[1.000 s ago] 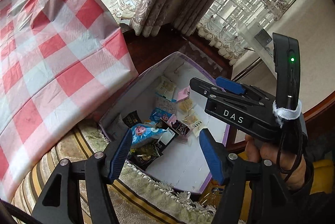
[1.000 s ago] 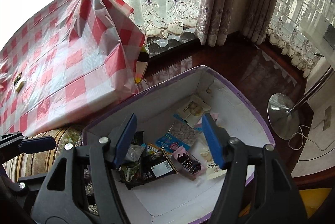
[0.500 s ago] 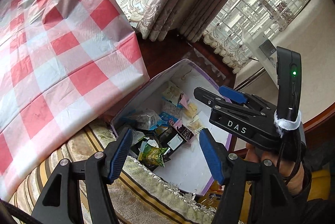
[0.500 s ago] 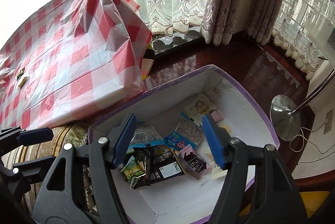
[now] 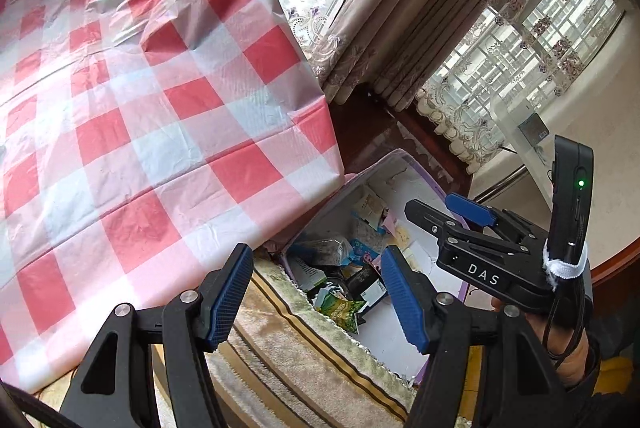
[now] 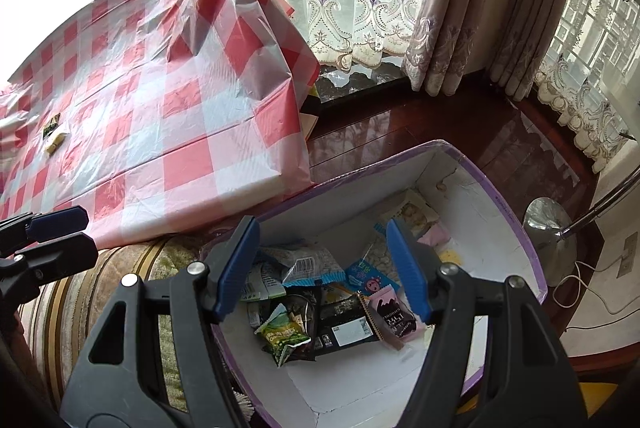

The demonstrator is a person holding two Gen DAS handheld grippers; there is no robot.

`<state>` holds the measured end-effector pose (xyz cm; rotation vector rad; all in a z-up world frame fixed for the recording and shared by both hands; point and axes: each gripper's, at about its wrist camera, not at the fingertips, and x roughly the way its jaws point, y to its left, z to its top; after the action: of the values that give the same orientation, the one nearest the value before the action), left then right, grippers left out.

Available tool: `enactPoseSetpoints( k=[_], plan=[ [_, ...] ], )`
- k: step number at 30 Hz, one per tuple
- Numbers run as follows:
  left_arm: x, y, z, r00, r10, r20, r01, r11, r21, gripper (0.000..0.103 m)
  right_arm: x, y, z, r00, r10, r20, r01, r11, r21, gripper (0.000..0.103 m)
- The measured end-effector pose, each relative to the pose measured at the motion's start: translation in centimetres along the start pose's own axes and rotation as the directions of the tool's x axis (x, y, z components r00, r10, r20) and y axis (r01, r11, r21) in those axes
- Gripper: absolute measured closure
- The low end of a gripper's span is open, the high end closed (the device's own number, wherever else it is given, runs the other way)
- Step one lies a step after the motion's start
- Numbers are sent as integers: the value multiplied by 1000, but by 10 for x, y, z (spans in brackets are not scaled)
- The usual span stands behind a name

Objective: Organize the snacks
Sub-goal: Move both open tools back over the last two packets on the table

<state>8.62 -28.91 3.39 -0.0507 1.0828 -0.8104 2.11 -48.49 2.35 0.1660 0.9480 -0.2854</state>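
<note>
Both grippers (image 5: pixel 316 298) (image 6: pixel 322 268) shifted, apart, empty

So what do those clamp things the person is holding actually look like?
Each gripper is a black plastic frame with silver bolts and two fingers faced in ribbed blue pads. In the left wrist view, the right gripper has "DAS" in white on its side, plus an upright black module with a green light, a white strap and a black cable. A dark sleeve shows at the wrist.

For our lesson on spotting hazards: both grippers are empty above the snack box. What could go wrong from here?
1. One small snack lies far off on the checked tablecloth and may be overlooked.
2. The box sits by the cushion edge; a nudge from the right gripper might shift it.
</note>
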Motion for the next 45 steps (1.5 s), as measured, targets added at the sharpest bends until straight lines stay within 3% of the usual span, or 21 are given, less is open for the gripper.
enactPoseSetpoints(
  k=[9,15,22,28,41,45],
  plan=[
    [-27,53,1,998,45,54,-40,994,-99,36,5,41,10,999,31,-9,-32,996,-83,32],
    [-51,108,-7,989,119,84,-100,974,-205,36,14,78,19,998,67,-16,-69,989,-133,30],
    [-83,181,-28,964,252,88,-205,910,-360,36,32,132,27,991,126,-54,-135,967,-215,30],
    [-107,234,-46,944,318,88,-239,844,-480,36,49,182,35,984,157,-90,-177,937,-300,28],
    [-128,311,-50,914,400,73,-293,771,-565,36,73,298,51,956,247,-155,-291,853,-433,25],
    [-133,337,-42,907,415,79,-292,751,-593,36,75,333,59,944,301,-138,-330,822,-465,14]
  ],
)
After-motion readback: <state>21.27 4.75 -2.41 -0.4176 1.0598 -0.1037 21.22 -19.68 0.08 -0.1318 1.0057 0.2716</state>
